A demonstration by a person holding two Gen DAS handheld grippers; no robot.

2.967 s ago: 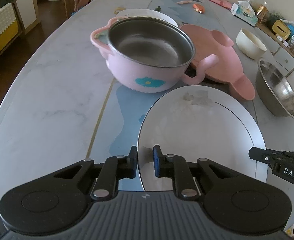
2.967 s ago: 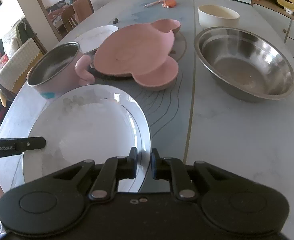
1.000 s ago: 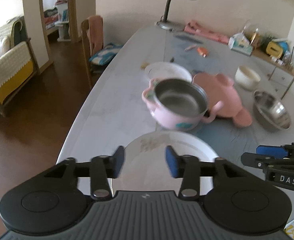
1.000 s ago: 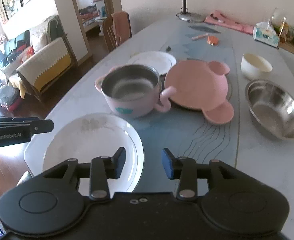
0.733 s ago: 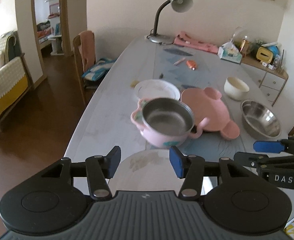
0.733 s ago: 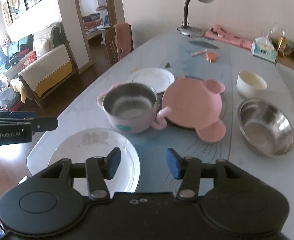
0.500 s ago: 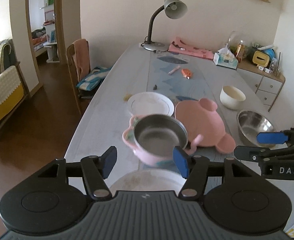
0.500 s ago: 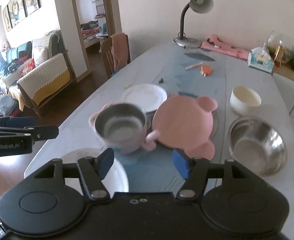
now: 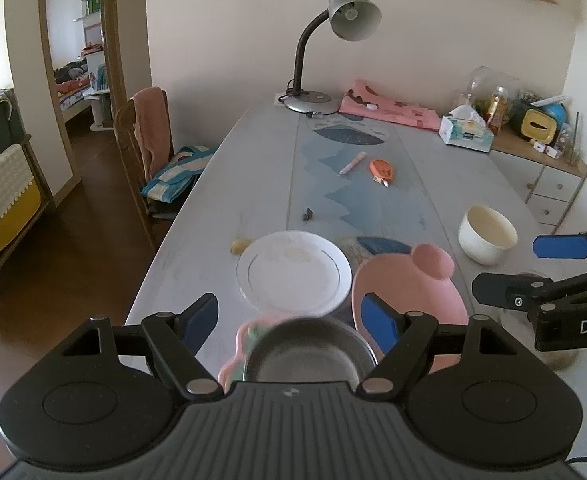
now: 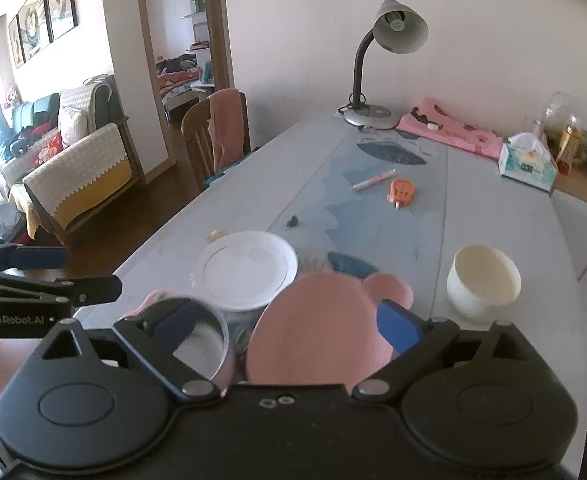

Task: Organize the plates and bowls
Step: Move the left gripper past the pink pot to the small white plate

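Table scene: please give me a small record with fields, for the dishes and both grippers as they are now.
left gripper: open, holds nothing
right gripper: open, holds nothing
white plate: flat on table, beyond the pot
pink pot: steel inside, nearest the left camera
pink bear-shaped plate: beside the pot
cream bowl: upright, standing apart on the right

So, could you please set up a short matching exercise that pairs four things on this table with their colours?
Things:
1. plate
2. bear-shaped tray
3. small bowl
4. desk lamp

Colours:
A. grey
B. cream
C. white
D. pink

Pairs: 1-C, 2-D, 3-B, 4-A
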